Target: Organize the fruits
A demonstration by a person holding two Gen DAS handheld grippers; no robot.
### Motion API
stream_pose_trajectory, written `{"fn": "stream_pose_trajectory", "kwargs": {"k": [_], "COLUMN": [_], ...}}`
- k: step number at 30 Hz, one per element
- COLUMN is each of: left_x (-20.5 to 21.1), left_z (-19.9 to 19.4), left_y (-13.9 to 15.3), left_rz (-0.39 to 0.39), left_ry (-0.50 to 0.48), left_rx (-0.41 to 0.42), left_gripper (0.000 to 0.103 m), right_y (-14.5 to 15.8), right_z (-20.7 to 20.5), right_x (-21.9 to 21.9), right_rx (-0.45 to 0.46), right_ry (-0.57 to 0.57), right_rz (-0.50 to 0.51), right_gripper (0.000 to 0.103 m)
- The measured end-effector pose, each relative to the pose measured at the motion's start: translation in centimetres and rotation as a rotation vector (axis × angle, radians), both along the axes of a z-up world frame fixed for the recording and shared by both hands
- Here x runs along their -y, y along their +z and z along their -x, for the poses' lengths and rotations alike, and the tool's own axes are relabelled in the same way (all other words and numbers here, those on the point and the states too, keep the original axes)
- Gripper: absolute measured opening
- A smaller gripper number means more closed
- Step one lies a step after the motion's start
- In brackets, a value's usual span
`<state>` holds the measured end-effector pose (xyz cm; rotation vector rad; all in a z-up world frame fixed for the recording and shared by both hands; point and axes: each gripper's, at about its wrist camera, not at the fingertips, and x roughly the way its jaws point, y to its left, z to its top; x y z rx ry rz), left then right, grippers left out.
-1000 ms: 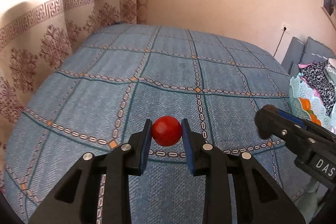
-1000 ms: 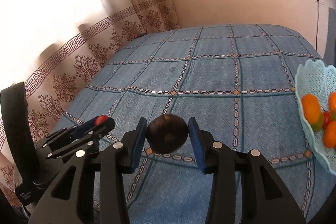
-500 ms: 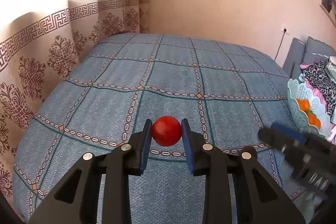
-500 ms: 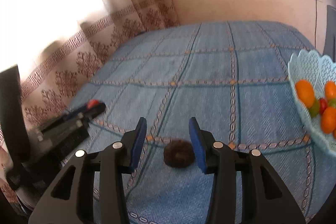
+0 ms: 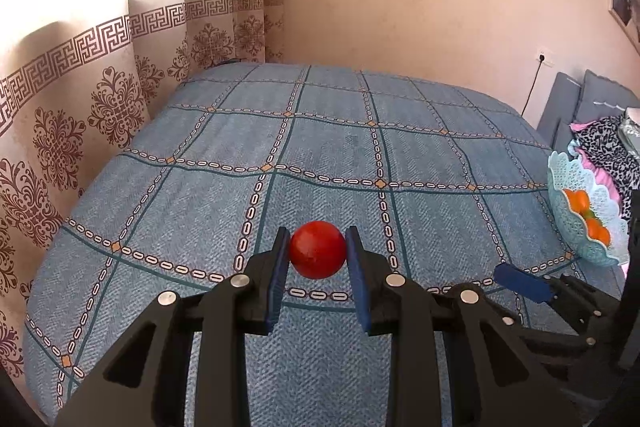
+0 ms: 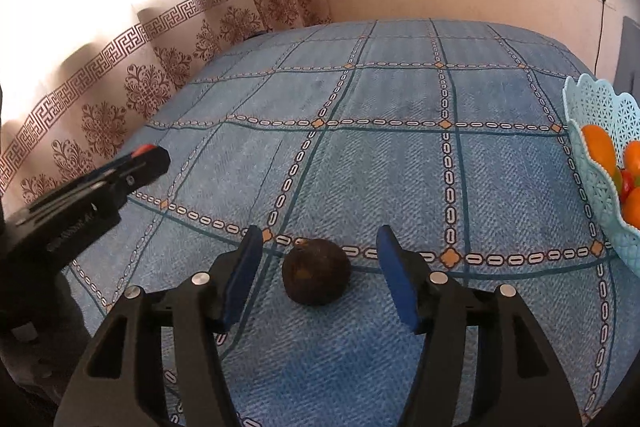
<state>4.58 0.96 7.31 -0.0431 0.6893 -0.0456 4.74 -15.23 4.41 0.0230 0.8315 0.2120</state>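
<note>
My left gripper (image 5: 318,255) is shut on a round red fruit (image 5: 318,254), held above the blue checked bedspread (image 5: 340,155). In the right wrist view my right gripper (image 6: 318,267) has its jaws opening; a dark brown round fruit (image 6: 316,271) lies on the bedspread (image 6: 400,167) between the blue pads, touching neither. The left gripper (image 6: 148,161) shows at the left of that view with a bit of red at its tip. A light blue lattice basket (image 6: 588,115) at the right edge holds orange, red and green fruits.
The basket (image 5: 560,171) also appears at the right of the left wrist view, beside patterned clothes (image 5: 608,147) and grey cushions (image 5: 560,107). Patterned curtains (image 5: 100,99) hang along the bed's left side. A pink wall (image 5: 420,7) stands behind the bed.
The right gripper let go of the dark fruit, which now lies on the bedspread, and its jaws spread wider as it sank. The left gripper kept its hold on the red fruit.
</note>
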Motion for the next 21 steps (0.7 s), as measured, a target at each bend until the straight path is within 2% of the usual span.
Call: {"fn": "stream_pose_trajectory", "kwargs": {"k": [3, 7, 9, 16, 21], "left_x": [0.1, 0.4, 0.3, 0.2, 0.3], "left_z": [0.1, 0.3, 0.2, -0.3, -0.4], "left_y": [0.0, 0.1, 0.1, -0.5, -0.8], "left_rz": [-0.001, -0.007, -0.009, -0.019, -0.028], "left_ry": [-0.003, -0.009, -0.008, 0.003, -0.001], "left_rx": [0.000, 0.008, 0.009, -0.004, -0.011], "left_gripper": [0.029, 0.029, 0.029, 0.029, 0.029], "right_y": [-0.6, -1.4, -1.6, -1.3, 0.0], "right_z": [-0.2, -0.6, -0.8, -0.5, 0.2], "right_x": [-0.1, -0.3, -0.3, -0.1, 1.0], "right_rx": [-0.016, -0.043, -0.053, -0.046, -0.010], "right_ry": [-0.002, 0.007, 0.014, 0.027, 0.000], "right_rz": [0.003, 0.012, 0.006, -0.007, -0.034], "right_gripper": [0.058, 0.042, 0.039, 0.038, 0.038]}}
